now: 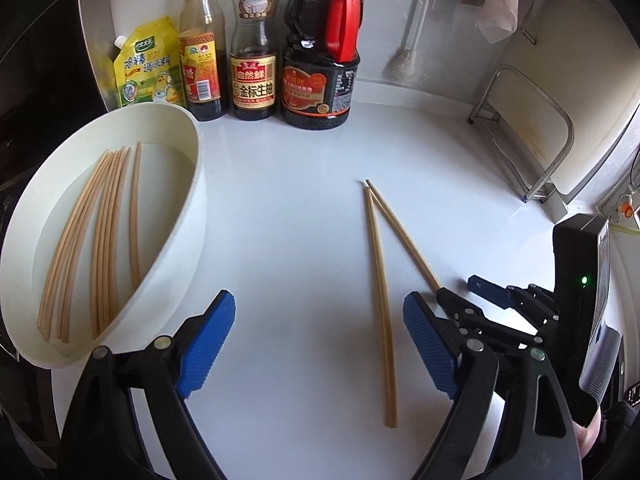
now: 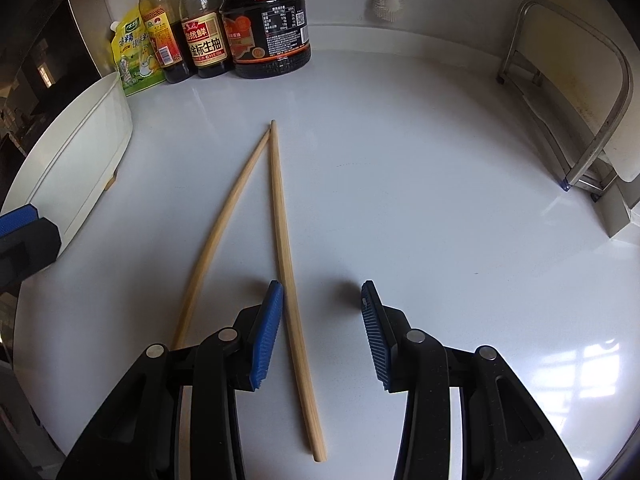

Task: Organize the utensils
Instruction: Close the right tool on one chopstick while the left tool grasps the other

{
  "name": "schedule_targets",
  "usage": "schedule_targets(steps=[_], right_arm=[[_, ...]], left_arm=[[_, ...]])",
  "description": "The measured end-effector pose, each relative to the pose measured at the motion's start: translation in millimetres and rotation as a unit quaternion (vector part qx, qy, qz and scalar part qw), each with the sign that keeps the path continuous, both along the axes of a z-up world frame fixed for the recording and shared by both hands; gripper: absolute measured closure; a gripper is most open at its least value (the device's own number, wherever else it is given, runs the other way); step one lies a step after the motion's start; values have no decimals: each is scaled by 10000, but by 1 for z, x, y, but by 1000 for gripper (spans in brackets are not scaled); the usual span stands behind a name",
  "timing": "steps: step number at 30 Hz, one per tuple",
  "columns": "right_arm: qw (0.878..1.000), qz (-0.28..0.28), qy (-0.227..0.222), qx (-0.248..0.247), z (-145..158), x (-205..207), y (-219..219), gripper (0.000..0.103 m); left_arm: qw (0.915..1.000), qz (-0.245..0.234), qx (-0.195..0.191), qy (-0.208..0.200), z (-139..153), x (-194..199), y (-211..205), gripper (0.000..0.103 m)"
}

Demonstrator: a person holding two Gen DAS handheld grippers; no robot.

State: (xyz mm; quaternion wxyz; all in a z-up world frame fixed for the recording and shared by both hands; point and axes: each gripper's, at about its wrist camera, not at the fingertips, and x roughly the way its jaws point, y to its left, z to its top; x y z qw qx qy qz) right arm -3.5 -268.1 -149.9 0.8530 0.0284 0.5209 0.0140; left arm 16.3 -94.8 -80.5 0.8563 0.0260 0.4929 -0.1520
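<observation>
Sorting chopsticks into a tray; item status as follows.

Step in hand, by judgement: collecting the last loose pair. Two chopsticks (image 2: 280,240) lie on the tabletop (image 2: 440,200), far tips touching, near ends splayed apart in a narrow V. Material: pale wood or bamboo, slender, tapered, matte.

Right gripper (image 2: 322,332): jaws wide, holding nothing, low over the near end of the right-hand stick, which runs just beside the left blue ribbed pad.

Left gripper (image 1: 320,344): jaws wide, empty, between tray and loose pair.

Tray (image 1: 192,216): white, smooth plastic, oval with tall wall, at the left; about nine matching sticks (image 1: 100,240) lie lengthwise inside.

Next move calls for: closing on one thin stick flat against a glossy surface, likely to roll or slip; then carrying it left, aligned with the others.

Backdrop: sauce bottles (image 1: 256,60), glass and plastic, by the wall.
</observation>
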Motion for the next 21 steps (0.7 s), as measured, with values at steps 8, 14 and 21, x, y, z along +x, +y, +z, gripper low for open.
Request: schedule_targets(steps=[8,14,21], right_arm=[[9993,374,-18,-2,-1,5,-20,64],[9968,795,-64,-93,-1,9,-20,64],[9947,997,-138,-184,-1,12,-18,67]], left_arm=[[9995,-9,150,296,-38,8,-29,18],[9980,26,383,494,-61,11,-37,18],[9968,-4,617,512,-69,10,-44,24]])
